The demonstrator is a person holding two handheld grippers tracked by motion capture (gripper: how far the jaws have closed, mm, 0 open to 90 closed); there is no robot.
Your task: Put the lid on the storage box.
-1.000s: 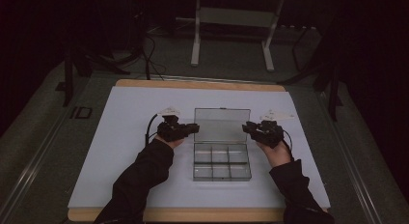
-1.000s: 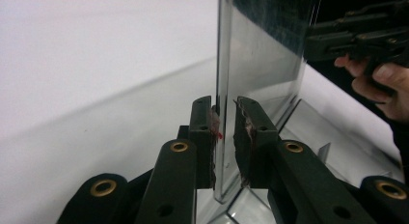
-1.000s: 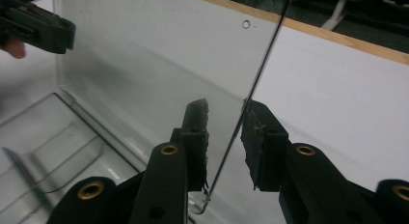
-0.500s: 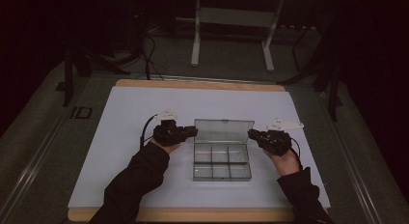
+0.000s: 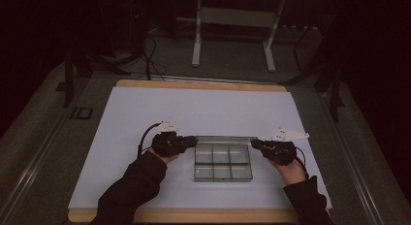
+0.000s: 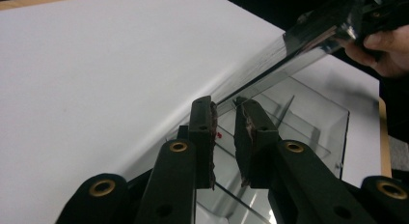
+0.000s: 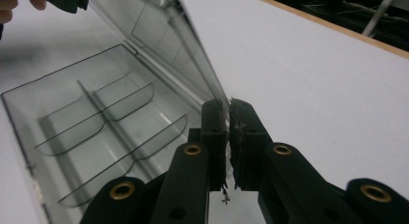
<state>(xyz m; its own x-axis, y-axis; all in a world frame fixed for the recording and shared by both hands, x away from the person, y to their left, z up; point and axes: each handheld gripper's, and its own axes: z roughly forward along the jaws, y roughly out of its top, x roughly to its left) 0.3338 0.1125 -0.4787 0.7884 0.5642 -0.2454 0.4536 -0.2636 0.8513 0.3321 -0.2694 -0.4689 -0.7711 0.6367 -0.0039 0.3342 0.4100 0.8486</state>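
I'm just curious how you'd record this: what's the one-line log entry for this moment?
lid raised, tilted | left gripper at its corner | right gripper pinching opposite corner | box compartments look empty

A clear plastic box with six compartments (image 5: 223, 163) sits on the white tabletop (image 5: 203, 108), nearer the front edge than the back edge and a little right of the middle. Its clear hinged lid (image 5: 225, 138) rises along the box's back side. The left gripper (image 5: 192, 141) lies just left of the box at the lid's left end, its fingers (image 6: 203, 132) either side of the lid's corner. The right gripper (image 5: 254, 144) lies just right of the box, its fingers (image 7: 216, 132) on the lid's right end. Behind the tabletop's back edge, a metal stand (image 5: 232, 36) is on the floor.
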